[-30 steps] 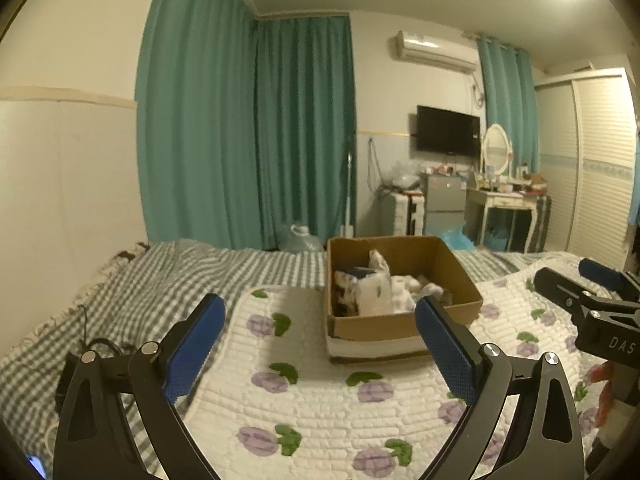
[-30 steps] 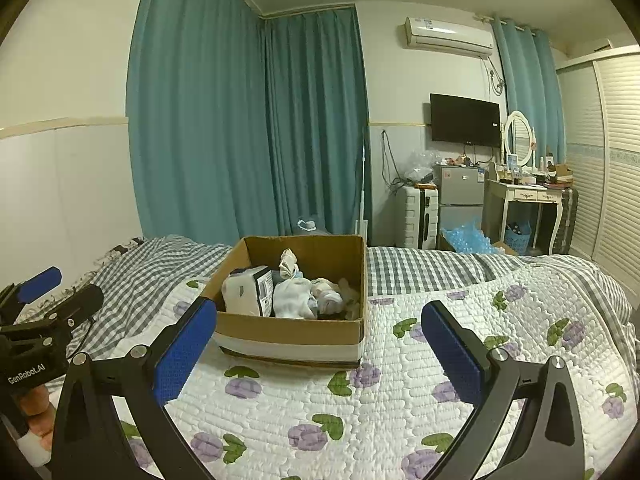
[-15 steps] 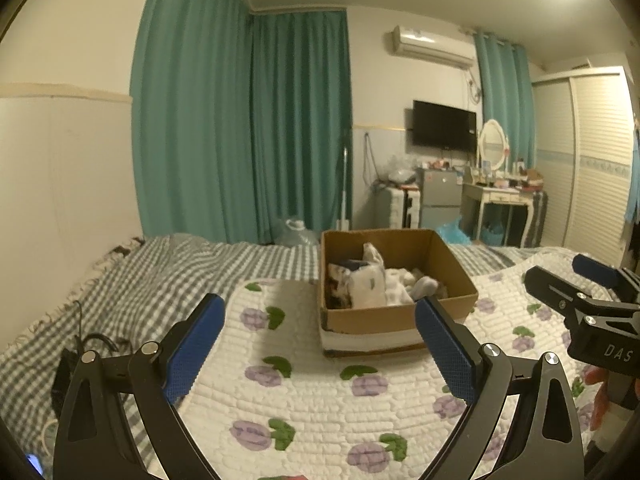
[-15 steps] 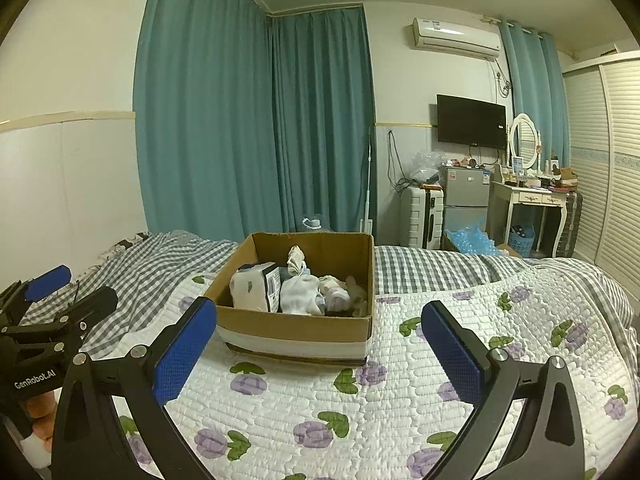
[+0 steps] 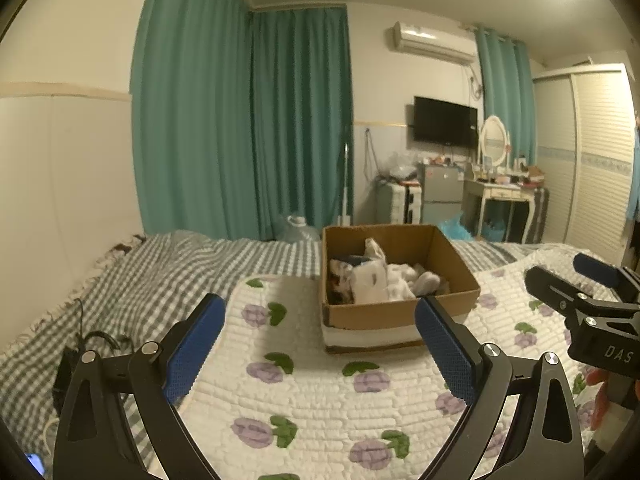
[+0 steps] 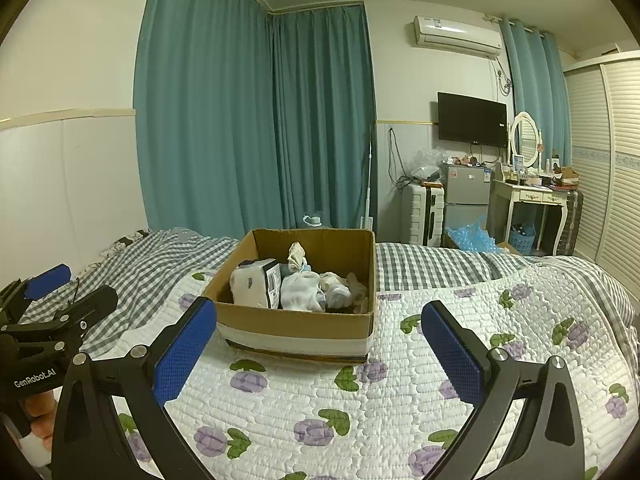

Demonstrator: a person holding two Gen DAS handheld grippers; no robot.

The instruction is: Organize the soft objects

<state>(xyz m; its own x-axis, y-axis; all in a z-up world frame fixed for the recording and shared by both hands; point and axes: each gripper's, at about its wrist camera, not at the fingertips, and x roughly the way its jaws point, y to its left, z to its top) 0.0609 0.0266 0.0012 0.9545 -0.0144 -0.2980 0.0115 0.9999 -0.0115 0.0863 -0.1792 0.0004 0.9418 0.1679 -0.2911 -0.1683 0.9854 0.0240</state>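
The cardboard box [image 6: 296, 312] of soft objects sits on the floral quilt [image 6: 420, 392], straight ahead of both grippers and beyond their fingertips. Since a second ago it has dropped slightly lower in both views and slid a little toward the right pad in the right wrist view; its contents have not shifted. Inside lie balled white socks [image 6: 304, 296], a white packet with a dark label [image 6: 260, 284] at the end nearer the left gripper, and one sock standing upright [image 6: 297, 255] near the far wall. The box's open top faces up; whether it is longer one way than the other cannot be told through the fisheye lens.

The left gripper [image 5: 316, 346] has its blue pads spread wide with nothing between them, and the right gripper [image 6: 320, 350] is spread likewise and empty. Each hovers above the quilt, short of the box's near wall. Bare quilt lies between the fingertips and the box, and more runs off beyond the right gripper's outer finger. Past the left gripper's outer finger the quilt ends at a grey checked bedspread [image 5: 132, 284], where a dark cable [image 5: 86, 340] lies.
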